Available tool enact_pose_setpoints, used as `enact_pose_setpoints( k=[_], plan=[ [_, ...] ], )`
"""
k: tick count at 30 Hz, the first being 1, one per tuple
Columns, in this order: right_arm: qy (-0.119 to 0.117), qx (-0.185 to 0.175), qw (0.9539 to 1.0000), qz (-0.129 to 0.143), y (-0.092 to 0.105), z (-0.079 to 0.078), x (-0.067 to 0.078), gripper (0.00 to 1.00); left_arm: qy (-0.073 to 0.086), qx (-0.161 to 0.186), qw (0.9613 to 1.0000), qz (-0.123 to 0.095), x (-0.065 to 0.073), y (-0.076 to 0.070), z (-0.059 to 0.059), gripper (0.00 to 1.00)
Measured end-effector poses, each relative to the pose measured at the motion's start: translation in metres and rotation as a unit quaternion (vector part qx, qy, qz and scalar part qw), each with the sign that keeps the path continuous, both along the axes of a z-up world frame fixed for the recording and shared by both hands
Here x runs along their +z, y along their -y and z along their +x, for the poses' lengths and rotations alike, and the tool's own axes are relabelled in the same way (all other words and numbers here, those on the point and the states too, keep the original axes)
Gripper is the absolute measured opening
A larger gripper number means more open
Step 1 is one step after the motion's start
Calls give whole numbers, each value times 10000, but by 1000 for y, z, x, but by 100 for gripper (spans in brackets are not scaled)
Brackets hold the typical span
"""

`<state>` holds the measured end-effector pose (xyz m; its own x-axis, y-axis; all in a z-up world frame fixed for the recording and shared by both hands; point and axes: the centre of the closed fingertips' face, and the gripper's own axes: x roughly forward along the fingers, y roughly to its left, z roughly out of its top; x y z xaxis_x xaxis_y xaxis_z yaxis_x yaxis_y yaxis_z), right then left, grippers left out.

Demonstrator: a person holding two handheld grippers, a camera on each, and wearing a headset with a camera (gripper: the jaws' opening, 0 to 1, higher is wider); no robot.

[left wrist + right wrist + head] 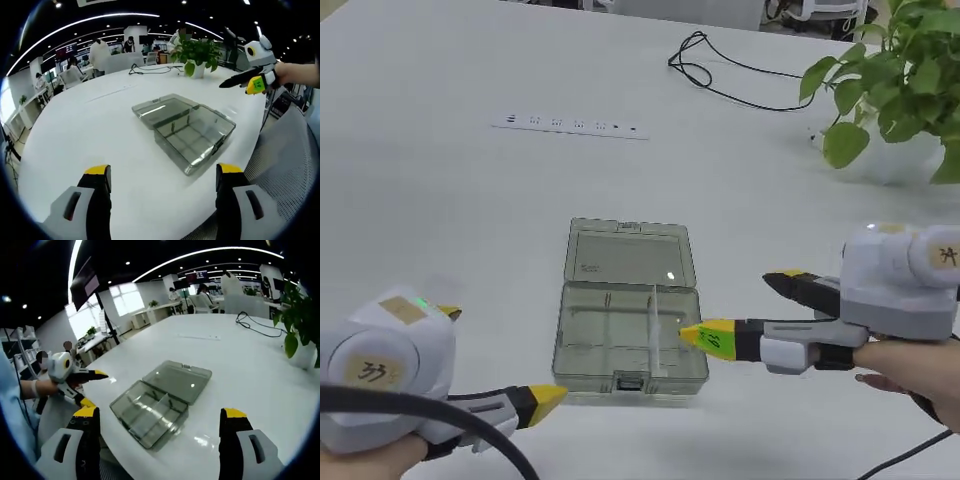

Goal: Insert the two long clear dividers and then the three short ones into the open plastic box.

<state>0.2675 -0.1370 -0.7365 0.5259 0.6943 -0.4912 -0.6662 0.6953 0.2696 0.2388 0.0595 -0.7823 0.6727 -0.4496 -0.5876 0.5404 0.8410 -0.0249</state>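
Your left claw (503, 353) sits nearest in the head view, spread wide and holding nothing, just off the near left corner of the plastic box (590, 385). Your right claw (732, 306) is just as wide and just as empty. Its lower yellow tip appears by the box's right wall, close to a clear divider (653, 338) standing upright along the tray, right of the middle. The box rests on the white counter (440, 220), its lid (630, 255) laid open behind it.

By my reading you are between insertions: at least one long divider looks seated, and neither claw carries the next. The next move calls for a narrow pinch on a thin edge, then a straight drop into the wall slots. How many pieces are already in cannot be told, because the plastic is too clear.

From the left gripper view, your right claw (237, 86) hangs above the counter, beyond the box and apart from it, which the head view flattens. The right gripper view looks into the tray at a slant, so the divider (152, 407) shows as a raised wall. The head view adds a power strip (570, 125) and a black cable (720, 80) far across the counter.
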Motion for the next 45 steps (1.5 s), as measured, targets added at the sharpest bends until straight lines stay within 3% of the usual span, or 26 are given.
enact_pose_setpoints(
  k=[11, 13, 14, 15, 21, 27, 32, 36, 40, 45],
  plan=[
    [180, 83, 9997, -166, 14, -14, -14, 100, -17, 275, 9996, -50, 2, -26, 15, 88],
    [359, 173, 9990, -204, 13, -16, -14, 100, -50, 362, 9993, -96, 1, -32, 16, 87],
    [293, 202, 9989, -295, 15, -18, -18, 100, -55, 405, 9991, -116, 1, -35, 17, 87],
    [393, 301, 9983, -318, 14, -19, -18, 100, -66, 446, 9989, -136, 0, -38, 17, 87],
    [494, 264, 9981, -243, 24, -19, -23, 100, -168, 632, 9978, -115, -4, -56, 17, 87],
    [689, 260, 9971, -210, 28, -23, -23, 100, -262, 781, 9965, 117, -12, -77, 22, 87],
    [638, 259, 9973, -258, 32, -28, -27, 100, -376, 888, 9944, 432, -22, -96, 31, 86],
    [626, 205, 9975, -269, 36, -29, -28, 100, -436, 961, 9917, 730, -28, -112, 41, 72],
    [580, 204, 9978, -247, 37, -29, -28, 100, -694, 949, 9883, 971, -39, -123, 48, 66],
    [655, 212, 9974, -233, 37, -27, -24, 100, -873, 881, 9854, 1168, -48, -131, 54, 57]
  ],
)
